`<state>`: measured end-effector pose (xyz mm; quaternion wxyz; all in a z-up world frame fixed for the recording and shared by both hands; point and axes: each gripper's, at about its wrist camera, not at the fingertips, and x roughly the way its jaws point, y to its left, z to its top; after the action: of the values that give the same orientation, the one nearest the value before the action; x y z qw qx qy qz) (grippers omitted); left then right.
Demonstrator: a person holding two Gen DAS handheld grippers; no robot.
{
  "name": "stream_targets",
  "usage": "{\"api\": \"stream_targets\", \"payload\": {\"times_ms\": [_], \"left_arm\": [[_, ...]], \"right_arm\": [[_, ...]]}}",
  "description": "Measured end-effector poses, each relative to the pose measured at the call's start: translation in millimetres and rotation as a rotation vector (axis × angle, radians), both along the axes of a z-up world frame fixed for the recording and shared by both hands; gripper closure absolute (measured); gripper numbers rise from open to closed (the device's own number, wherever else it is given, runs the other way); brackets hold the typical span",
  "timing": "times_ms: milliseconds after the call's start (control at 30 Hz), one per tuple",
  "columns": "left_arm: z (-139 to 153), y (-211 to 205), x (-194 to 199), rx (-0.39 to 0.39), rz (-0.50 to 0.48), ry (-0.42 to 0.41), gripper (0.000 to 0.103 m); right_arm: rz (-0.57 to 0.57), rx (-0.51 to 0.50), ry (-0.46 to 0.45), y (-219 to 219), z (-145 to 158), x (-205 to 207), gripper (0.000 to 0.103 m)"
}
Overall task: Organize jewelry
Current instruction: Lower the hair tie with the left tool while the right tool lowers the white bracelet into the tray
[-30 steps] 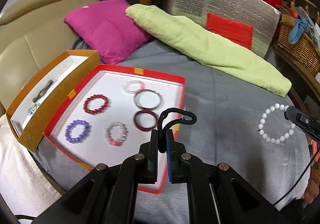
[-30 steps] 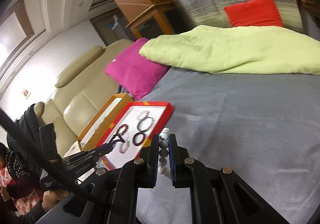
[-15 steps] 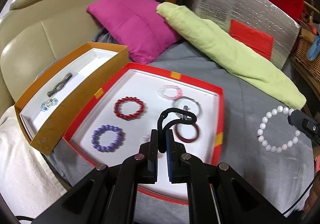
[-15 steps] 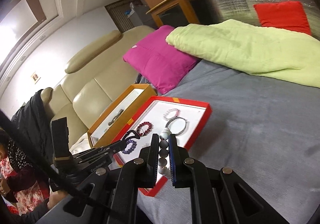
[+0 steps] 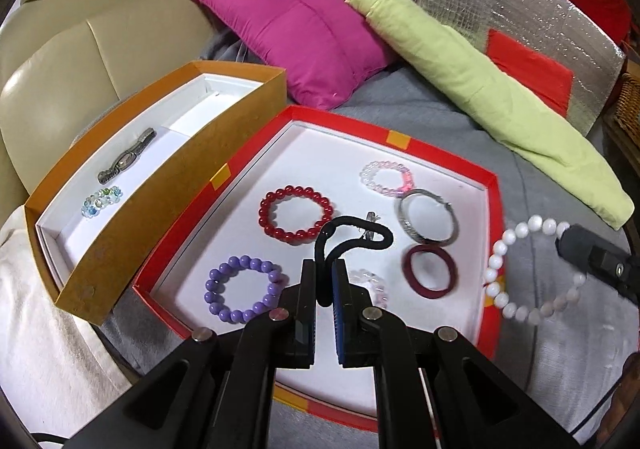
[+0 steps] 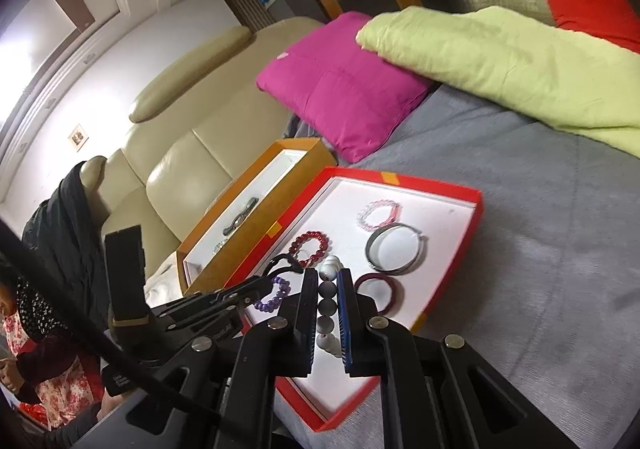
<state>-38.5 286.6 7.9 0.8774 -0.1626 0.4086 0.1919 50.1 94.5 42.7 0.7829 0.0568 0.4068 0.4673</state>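
At the centre of the left wrist view the left gripper [image 5: 323, 283] has its jaws clamped on a black hair tie [image 5: 352, 235], whose loop arches up and to the right over the white floor of the red tray [image 5: 494, 189]. Only this view shows the tray's whole spread: a dark red bead bracelet [image 5: 295, 213] just left of the loop, a purple bead bracelet [image 5: 243, 289] at lower left, a pale pink bead bracelet [image 5: 385, 177] toward the top, a silver bangle [image 5: 427, 220] below it, a maroon ring-shaped band [image 5: 430, 273] lower still, and a clear bead bracelet [image 5: 370, 285] half hidden behind the gripper's right finger. At the right edge the right gripper's tip [image 5: 592, 257] enters with a white bead bracelet [image 5: 520, 273] hanging as an open ring over the tray's right rim and the grey cover [image 5: 560, 349]. The right wrist view shows that same white bead bracelet [image 6: 327, 305] edge-on, a column of beads pinched between the closed jaws of the right gripper [image 6: 325, 311], low in the frame's centre. The left gripper [image 6: 224, 301] appears there from the side at lower left, the hair tie [image 6: 282, 263] at its tip above the tray [image 6: 476, 209]. To the left of the tray stands an orange box [image 5: 168, 209] holding a metal wristwatch [image 5: 127, 161] and a small pale-blue bead piece [image 5: 100, 201]; the right view shows less of its inside. Behind lie a magenta cushion [image 5: 304, 29], a light green blanket [image 5: 480, 89] and a beige sofa [image 5: 80, 49]. A person in a red floral garment [image 6: 48, 381] shows only at the right view's lower left.
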Motion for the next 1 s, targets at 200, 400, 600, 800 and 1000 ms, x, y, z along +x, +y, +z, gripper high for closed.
{"api": "stream_targets", "payload": {"times_ms": [200, 400, 600, 800, 1000], "left_arm": [[-5.6, 6.4, 8.7, 0.004, -0.008, 0.008, 0.096], [-8.9, 5.4, 19.2, 0.006, -0.032, 0.016, 0.096], [-16.8, 4.8, 27.7, 0.003, -0.053, 0.03, 0.096], [-23.3, 6.3, 34.3, 0.006, -0.074, 0.049, 0.096], [-27.8, 7.1, 39.0, 0.008, -0.084, 0.062, 0.096]], "right_arm": [[0.027, -0.023, 0.027, 16.0, -16.6, 1.0, 0.093], [0.038, -0.043, 0.039, 25.1, -24.8, 3.6, 0.093], [0.047, -0.065, 0.05, 32.6, -33.7, 5.5, 0.093], [0.06, -0.092, 0.058, 39.0, -43.3, 5.6, 0.093], [0.057, -0.11, 0.055, 38.9, -47.8, 7.1, 0.093]]}}
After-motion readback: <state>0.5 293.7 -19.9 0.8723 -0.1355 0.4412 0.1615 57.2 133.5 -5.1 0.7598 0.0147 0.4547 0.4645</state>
